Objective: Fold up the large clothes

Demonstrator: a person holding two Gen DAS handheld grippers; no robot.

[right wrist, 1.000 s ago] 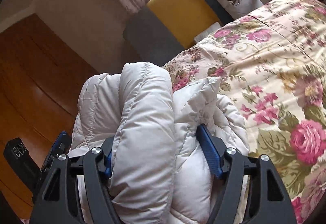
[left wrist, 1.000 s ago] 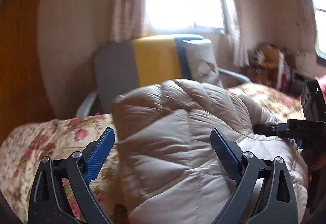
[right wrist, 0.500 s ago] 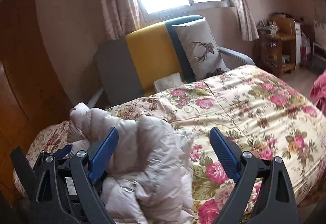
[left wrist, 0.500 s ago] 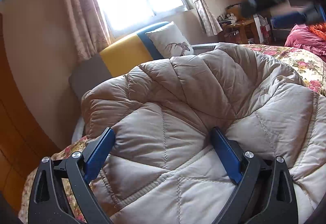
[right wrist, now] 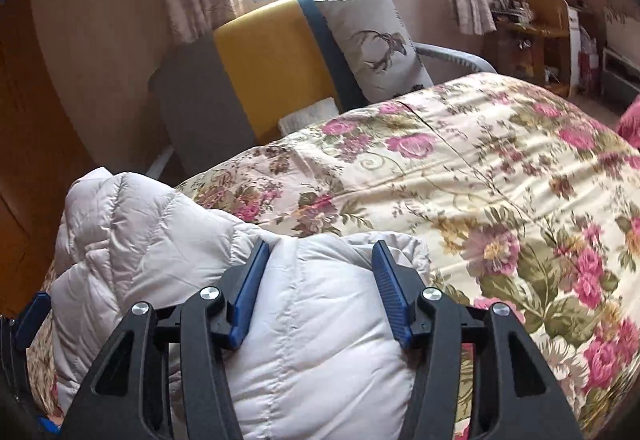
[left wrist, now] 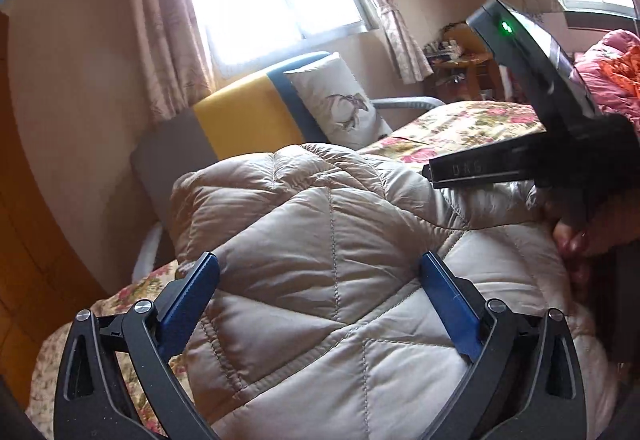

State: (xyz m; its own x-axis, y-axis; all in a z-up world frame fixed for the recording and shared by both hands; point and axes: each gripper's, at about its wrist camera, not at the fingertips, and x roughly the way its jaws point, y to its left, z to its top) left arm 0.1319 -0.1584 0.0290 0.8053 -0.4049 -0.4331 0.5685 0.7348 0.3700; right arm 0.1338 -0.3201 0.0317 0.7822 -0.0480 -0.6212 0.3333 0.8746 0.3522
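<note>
right gripper (right wrist: 318, 260): jaws closing around a fold of the padded jacket (right wrist: 168, 240)
floral bedcover (right wrist: 500, 179): ahead and right

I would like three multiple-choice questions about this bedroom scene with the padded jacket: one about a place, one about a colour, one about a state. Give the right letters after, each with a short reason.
1. Where does the padded jacket lie?
A. on the floral bedspread
B. on the chair
C. on the floor

2. What colour is the middle panel of the chair back?
A. red
B. yellow
C. white

3. What is between the right gripper's fingers?
A. nothing
B. a cushion
C. a fold of the jacket

Answers:
1 A, the flowered cover shows around and under it.
2 B, yellow sits between the grey and blue parts.
3 C, pale quilted cloth fills the gap as the jaws are closing.
</note>
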